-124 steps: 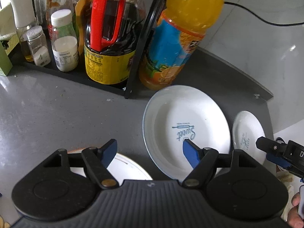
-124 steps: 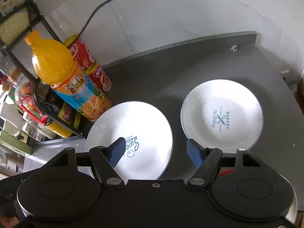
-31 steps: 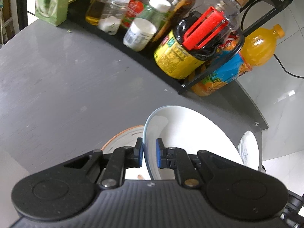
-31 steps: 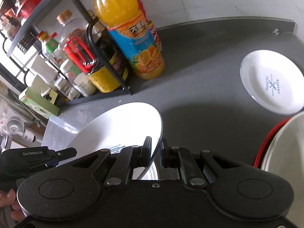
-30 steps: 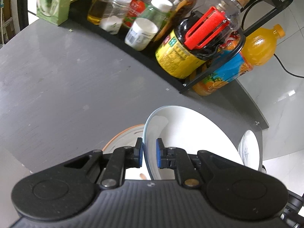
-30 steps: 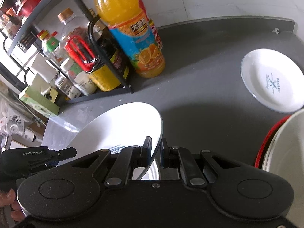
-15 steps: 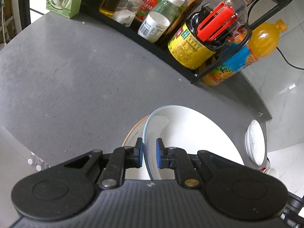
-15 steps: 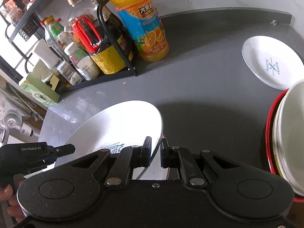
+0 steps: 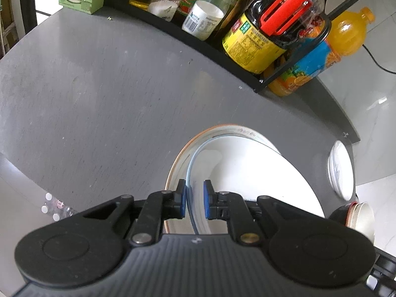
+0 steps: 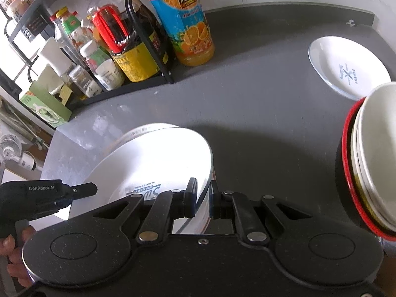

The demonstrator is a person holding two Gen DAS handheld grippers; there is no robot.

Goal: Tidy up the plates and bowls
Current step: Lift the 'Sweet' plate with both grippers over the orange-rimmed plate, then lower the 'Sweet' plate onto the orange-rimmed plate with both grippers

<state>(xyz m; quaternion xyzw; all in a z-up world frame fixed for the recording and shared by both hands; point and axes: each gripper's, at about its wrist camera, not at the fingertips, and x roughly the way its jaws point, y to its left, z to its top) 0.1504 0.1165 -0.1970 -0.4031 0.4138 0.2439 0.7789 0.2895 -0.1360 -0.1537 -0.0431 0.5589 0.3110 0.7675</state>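
Both grippers hold one white plate point(image 9: 247, 173) with "Sweet" printed in blue point(image 10: 160, 158), tilted a little above the grey table. My left gripper point(image 9: 194, 201) is shut on its left rim. On the opposite rim my right gripper point(image 10: 203, 200) is shut as well. Directly beneath lies a larger orange-rimmed plate point(image 9: 177, 163), whose far edge point(image 10: 143, 130) peeks out. I cannot tell whether the two plates touch. A smaller white "Bakery" plate point(image 10: 346, 71) lies flat at the table's far right point(image 9: 340, 170).
A stack of bowls point(image 10: 366, 168) with a red-rimmed one outermost stands at the right point(image 9: 358, 216). A black rack point(image 10: 148, 57) of sauce bottles and an orange juice bottle point(image 10: 183, 24) line the back. Bare grey tabletop point(image 9: 111, 99) stretches left. A hand point(image 10: 14, 247) grips the left tool.
Both grippers have carried the white plate back from the rack and over the orange-rimmed plate, which now shows around its far edge. The bowl stack has come into view at the right.
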